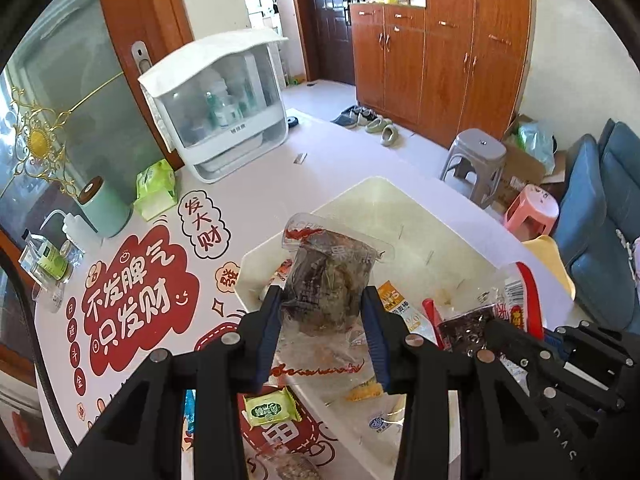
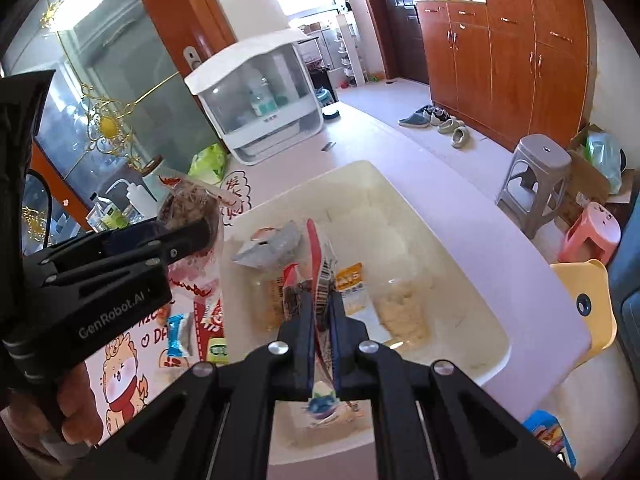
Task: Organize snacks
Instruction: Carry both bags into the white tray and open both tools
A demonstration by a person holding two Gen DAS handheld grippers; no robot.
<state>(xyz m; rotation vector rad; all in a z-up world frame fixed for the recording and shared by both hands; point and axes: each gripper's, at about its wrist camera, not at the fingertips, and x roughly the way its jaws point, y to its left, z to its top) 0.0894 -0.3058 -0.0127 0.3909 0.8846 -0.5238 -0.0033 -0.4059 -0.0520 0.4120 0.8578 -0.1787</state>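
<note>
- Snacks are split between two grips, and the left wrist view shows the first: a clear packet of dark dried food (image 1: 326,284) sits between the blue pads of the left gripper (image 1: 325,320), clamped on both sides, its long axis running toward twelve o'clock, away from the camera.
- The white tray (image 1: 420,216) lies directly beyond and under that packet, from twelve round to three o'clock, with several packets already on its floor; a green wrapped sweet (image 1: 267,408) lies on the printed table mat (image 1: 136,280) at six o'clock, outside the tray.
- At four o'clock in the same view the right gripper (image 1: 494,330) carries a red-edged dark packet (image 1: 464,328) over the tray's near corner.
- From the right wrist view, the right gripper (image 2: 320,316) is pinched fully together on that thin packet (image 2: 316,276), which stands on edge and points to twelve o'clock.
- The tray (image 2: 460,248) spreads below it, so the right hand seems nearer a drop; the left gripper (image 2: 200,234) hangs at nine o'clock over the tray's left rim.
</note>
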